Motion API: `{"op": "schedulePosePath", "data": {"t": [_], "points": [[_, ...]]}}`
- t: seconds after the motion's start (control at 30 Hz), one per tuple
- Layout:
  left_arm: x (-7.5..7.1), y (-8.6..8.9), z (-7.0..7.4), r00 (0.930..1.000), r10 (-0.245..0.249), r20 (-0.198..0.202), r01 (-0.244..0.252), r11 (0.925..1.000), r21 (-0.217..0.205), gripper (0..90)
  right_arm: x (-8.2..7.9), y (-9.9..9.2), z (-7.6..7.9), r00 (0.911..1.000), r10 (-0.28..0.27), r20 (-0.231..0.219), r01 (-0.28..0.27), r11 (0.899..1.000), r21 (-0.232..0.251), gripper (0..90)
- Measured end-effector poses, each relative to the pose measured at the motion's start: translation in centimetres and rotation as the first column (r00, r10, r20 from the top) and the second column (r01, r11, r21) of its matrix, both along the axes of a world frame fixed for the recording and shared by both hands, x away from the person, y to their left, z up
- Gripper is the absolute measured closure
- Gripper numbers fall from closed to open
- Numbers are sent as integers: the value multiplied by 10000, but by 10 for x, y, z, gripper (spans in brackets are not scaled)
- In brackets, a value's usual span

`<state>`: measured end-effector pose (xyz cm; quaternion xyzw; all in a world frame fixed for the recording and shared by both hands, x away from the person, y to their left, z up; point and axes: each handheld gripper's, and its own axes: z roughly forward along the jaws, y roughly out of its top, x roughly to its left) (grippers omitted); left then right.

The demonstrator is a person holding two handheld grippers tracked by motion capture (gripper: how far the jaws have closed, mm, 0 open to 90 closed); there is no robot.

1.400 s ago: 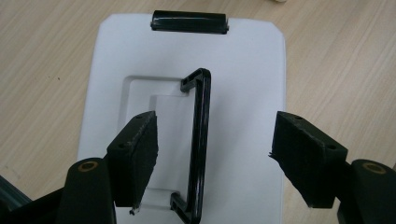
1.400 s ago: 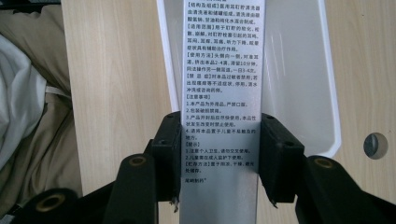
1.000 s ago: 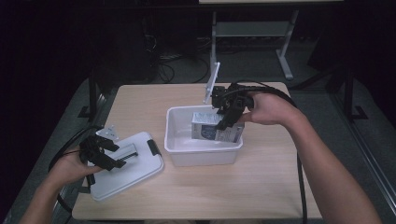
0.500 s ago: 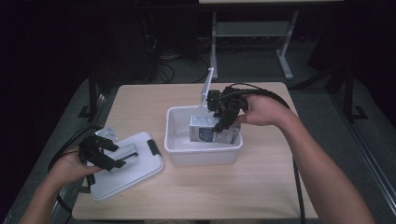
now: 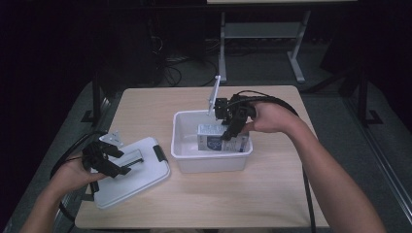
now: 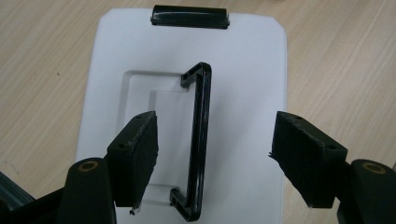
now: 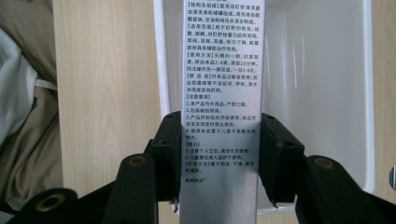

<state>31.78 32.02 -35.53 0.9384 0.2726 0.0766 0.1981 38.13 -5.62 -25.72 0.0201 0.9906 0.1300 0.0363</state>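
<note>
A white plastic bin (image 5: 180, 145) stands at the middle of the wooden table. Inside it a silver-and-blue carton (image 5: 211, 138) stands upright, and my right gripper (image 5: 228, 133) reaches down from the right, shut on it. In the right gripper view both pads press the sides of the carton (image 7: 222, 70), which has printed text and hangs over the bin's floor (image 7: 317, 93). The bin's white lid (image 5: 141, 177) lies flat at the front left. My left gripper (image 6: 215, 158) stands open just above it, jaws either side of the black handle (image 6: 200, 140) without touching it.
A black latch (image 6: 189, 16) sits on the lid's far end. Bare tabletop (image 5: 272, 194) lies in front of and to the right of the bin. Cables trail from both grippers. A metal stand (image 5: 223, 43) and floor cables lie beyond the table's far edge.
My right gripper has sunk a little and shifted left, carrying the carton lower into the bin. The left gripper and the lid have not moved.
</note>
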Motion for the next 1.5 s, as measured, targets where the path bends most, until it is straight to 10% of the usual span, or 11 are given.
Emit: {"op": "schedulePosePath", "data": {"t": [1.5], "points": [[-2, 4, -3, 10000, 62, -74, -62, 10000, -28, 308, 16, 5, -60, 9972, -49, -748, 33, 9997, -224, 552]]}}
